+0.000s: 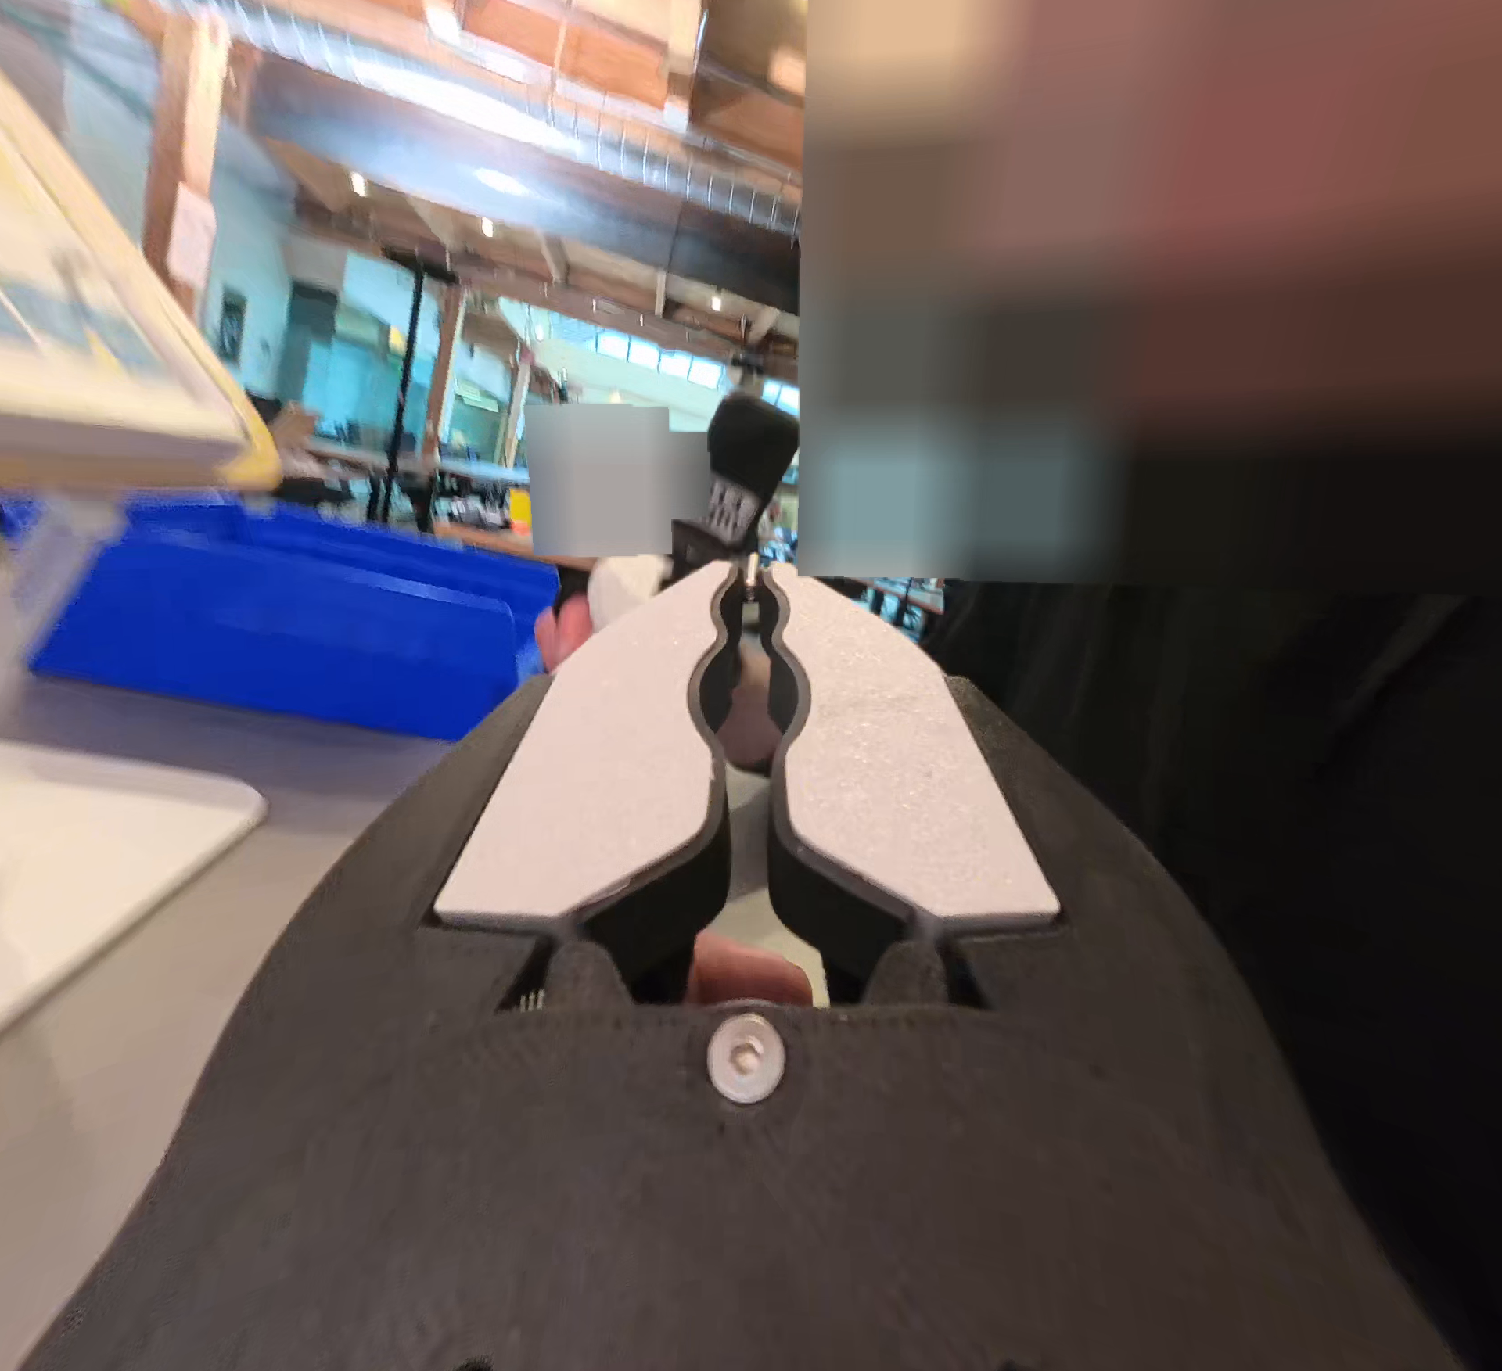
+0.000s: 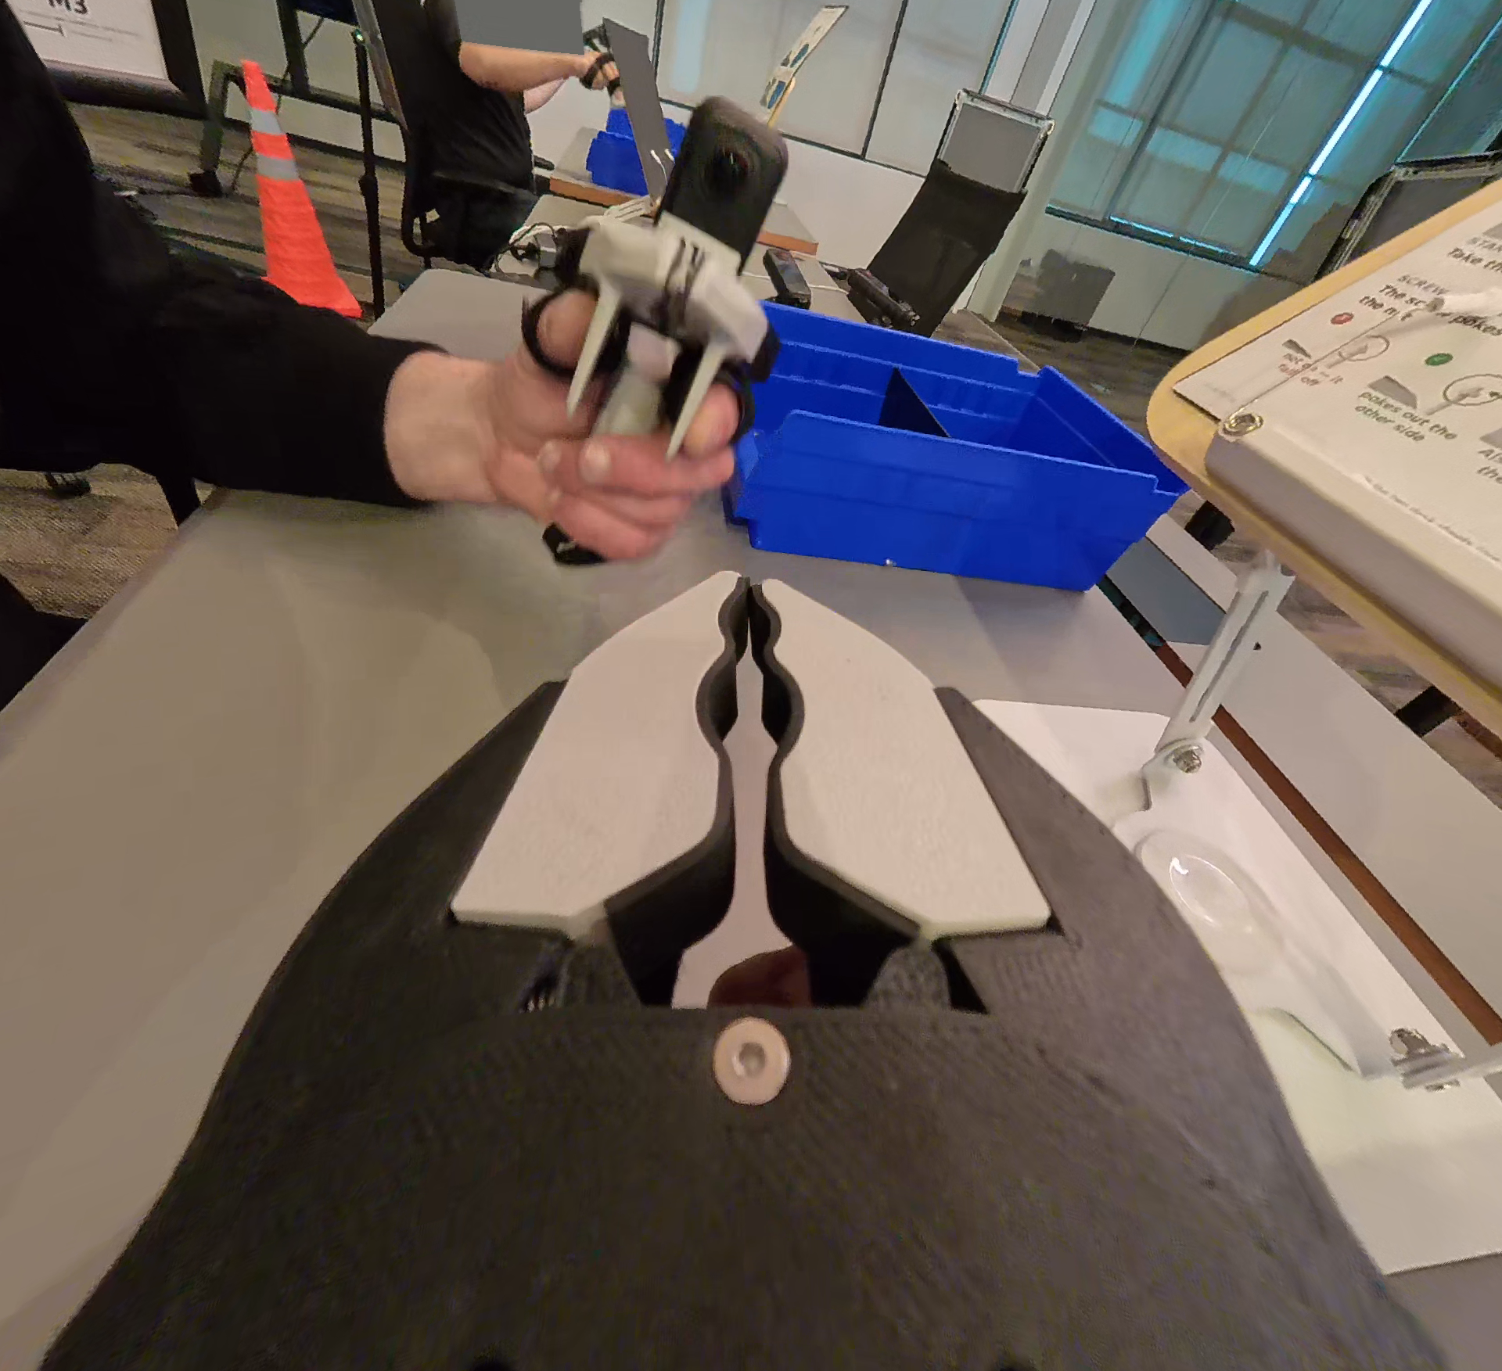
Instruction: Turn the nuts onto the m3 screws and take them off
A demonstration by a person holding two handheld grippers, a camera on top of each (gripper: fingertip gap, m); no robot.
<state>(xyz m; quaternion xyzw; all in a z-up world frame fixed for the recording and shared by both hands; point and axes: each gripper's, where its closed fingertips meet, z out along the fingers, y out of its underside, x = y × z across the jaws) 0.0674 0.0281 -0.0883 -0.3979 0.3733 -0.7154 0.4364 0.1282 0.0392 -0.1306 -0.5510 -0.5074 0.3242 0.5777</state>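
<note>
Grey table [image 2: 244, 682], blue bin [image 2: 935, 511], closed grippers

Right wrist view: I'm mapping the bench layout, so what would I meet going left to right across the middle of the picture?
Orange traffic cone → hand holding the left gripper → blue bin → tilted instruction board.

Both grippers are built alike: the left gripper [image 1: 752, 584] and the right gripper [image 2: 749, 588] are each formed of a rough black printed body carrying two pale grey wavy-edged fingers [image 2: 626, 771], with one silver hex-socket screw [image 2: 750, 1061] set centrally. A black sleeve [image 2: 203, 389] is worn.
</note>
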